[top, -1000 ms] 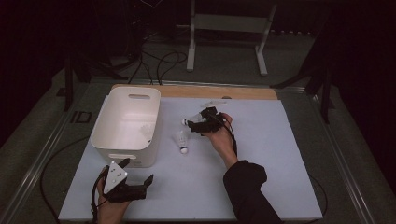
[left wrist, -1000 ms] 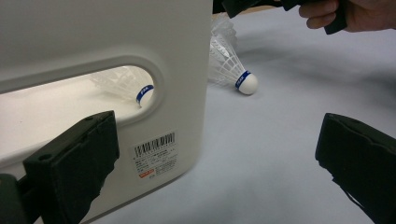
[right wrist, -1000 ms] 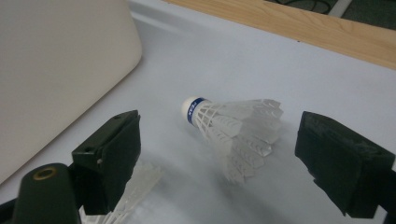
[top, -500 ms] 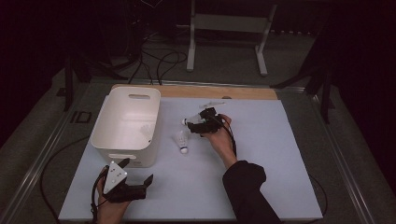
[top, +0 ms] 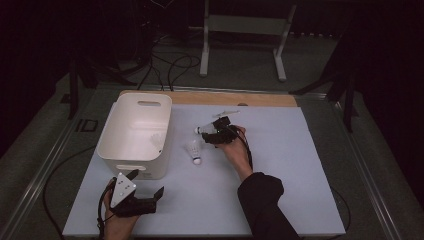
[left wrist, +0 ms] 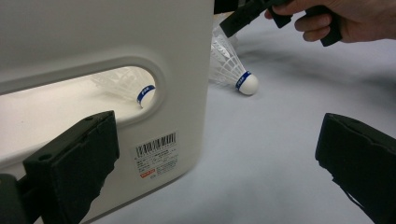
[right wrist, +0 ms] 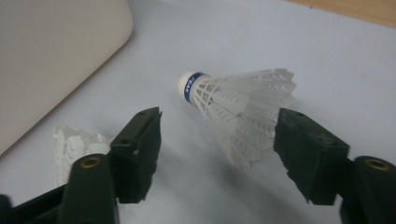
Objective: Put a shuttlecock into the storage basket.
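Note:
My right gripper (right wrist: 219,121) straddles a white shuttlecock (right wrist: 238,109) that lies on its side, cork with blue band pointing away. Its jaws have just been closing; the right one is at the feathers and the left one still stands apart, so it is open. In the high view this gripper (top: 211,134) sits mid-table with that shuttlecock (top: 201,130) at its tip. A second shuttlecock (top: 194,150) lies just nearer. My left gripper (top: 146,183) rests open at the near corner of the white bin (top: 135,107), nothing between its jaws (left wrist: 215,154).
A third shuttlecock (left wrist: 135,88) lies inside the bin, seen through its handle slot. The second shuttlecock (left wrist: 233,70) lies beside the bin's corner. A wooden strip (top: 210,98) borders the table's far edge. Cables trail on the floor beyond.
The right gripper has edged slightly down onto the shuttlecock at its tip. The left gripper, the bin and the other shuttlecocks have not moved.

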The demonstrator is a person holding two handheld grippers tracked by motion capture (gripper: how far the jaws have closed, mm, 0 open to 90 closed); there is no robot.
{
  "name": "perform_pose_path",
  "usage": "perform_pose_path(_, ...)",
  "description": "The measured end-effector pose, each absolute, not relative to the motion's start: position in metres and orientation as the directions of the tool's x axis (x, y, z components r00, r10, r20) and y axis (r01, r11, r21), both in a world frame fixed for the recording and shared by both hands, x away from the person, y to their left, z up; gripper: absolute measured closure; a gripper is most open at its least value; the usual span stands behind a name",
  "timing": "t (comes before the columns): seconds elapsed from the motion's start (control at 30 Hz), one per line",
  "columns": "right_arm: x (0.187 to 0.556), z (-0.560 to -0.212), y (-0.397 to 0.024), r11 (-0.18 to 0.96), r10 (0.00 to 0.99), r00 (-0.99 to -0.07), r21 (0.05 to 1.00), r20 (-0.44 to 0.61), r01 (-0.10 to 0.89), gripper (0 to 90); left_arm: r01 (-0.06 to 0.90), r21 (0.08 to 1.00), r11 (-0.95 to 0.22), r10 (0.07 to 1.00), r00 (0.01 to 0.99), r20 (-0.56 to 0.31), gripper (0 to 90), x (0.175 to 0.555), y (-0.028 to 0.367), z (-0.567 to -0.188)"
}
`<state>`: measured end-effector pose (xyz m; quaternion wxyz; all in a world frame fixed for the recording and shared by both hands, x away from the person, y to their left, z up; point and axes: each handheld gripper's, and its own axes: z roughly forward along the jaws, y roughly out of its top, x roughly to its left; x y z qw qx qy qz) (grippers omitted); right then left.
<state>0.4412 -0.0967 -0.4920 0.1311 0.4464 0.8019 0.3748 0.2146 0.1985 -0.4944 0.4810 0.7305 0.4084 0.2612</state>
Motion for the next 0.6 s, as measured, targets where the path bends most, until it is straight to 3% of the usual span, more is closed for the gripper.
perform_pose_path(0.2,0.442,-0.496,-0.095,0.331,0.814,-0.568,0.705,0.124,0.628,40.4,0.346,0.916,-0.204,0.848,0.530,-0.011,0.1,0.215,0.199,-0.494)
perform_pose_path(0.6,0.444,-0.497,-0.086,0.343,0.803,-0.585,0.712,0.117,0.613,62.5,0.346,0.916,-0.203,0.848,0.530,-0.012,0.1,0.215,0.199,-0.494)
